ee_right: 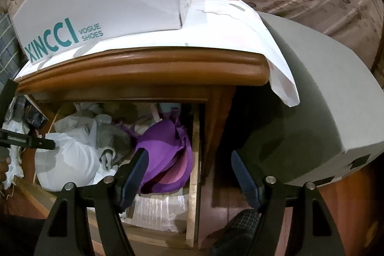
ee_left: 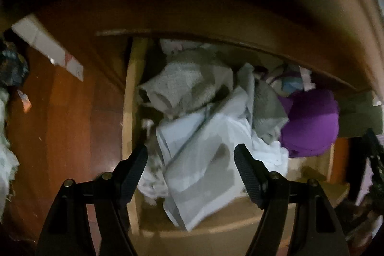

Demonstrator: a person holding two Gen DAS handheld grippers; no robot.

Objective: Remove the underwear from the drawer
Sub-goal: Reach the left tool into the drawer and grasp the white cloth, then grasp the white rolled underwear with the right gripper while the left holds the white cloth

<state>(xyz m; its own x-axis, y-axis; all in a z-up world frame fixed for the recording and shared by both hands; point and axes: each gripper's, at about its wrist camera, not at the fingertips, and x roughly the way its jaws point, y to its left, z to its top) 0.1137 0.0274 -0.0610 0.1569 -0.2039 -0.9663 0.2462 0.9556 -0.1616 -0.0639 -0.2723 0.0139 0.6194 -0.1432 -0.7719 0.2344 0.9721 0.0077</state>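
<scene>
The wooden drawer [ee_left: 129, 112] stands pulled out and is stuffed with clothes. In it lie a white, pale-blue-trimmed garment [ee_left: 199, 160], a grey fuzzy piece [ee_left: 189, 85] and a purple undergarment [ee_left: 309, 121]. My left gripper [ee_left: 192, 160] points steeply down over the white garment, open, with the cloth showing between its fingers but not pinched. In the right wrist view the purple undergarment [ee_right: 165, 155] lies at the drawer's [ee_right: 195, 148] right side. My right gripper [ee_right: 188, 167] hovers open above the drawer's right wall, holding nothing. One of the left gripper's fingers [ee_right: 40, 142] reaches in over the white garment [ee_right: 69, 160].
A white shoe box [ee_right: 96, 4] sits on a sheet of paper on the cabinet top [ee_right: 144, 64], which overhangs the drawer. A grey padded edge [ee_right: 312, 88] stands close on the right. Reddish wooden floor [ee_left: 60, 124] lies left of the drawer, with a white box [ee_left: 45, 47] on it.
</scene>
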